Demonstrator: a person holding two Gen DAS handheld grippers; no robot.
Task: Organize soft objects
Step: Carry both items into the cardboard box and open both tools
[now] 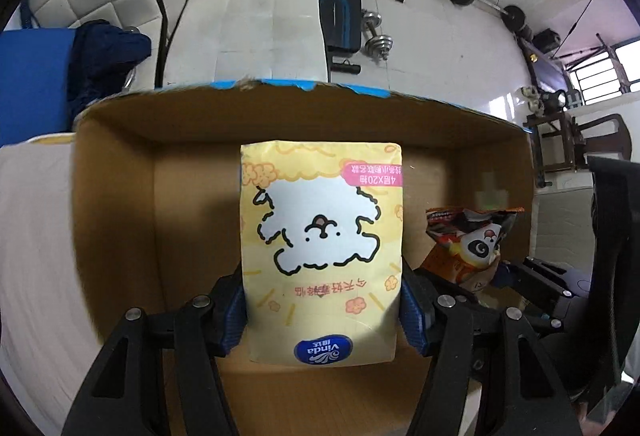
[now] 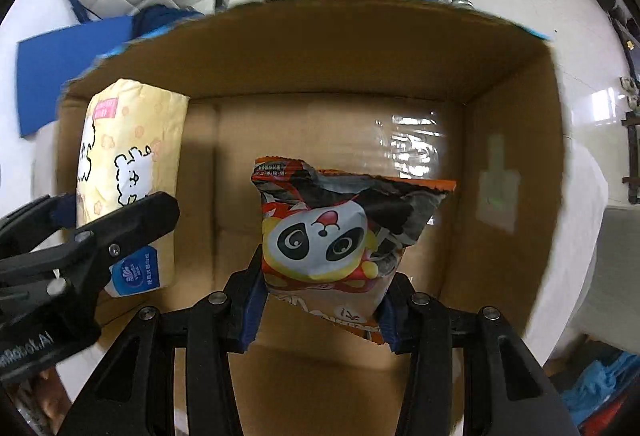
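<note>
Since both packs hang over the open cardboard box (image 1: 120, 140), lower them to its floor before letting go. Your left gripper (image 1: 322, 310) clamps the tissue pack (image 1: 320, 248) at left; your right gripper (image 2: 320, 310) clamps the panda snack bag (image 2: 340, 232) beside it.

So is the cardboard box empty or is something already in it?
Looks empty: the cardboard box shows bare floor; the tissue pack and snack bag are gripper-held above it.
</note>
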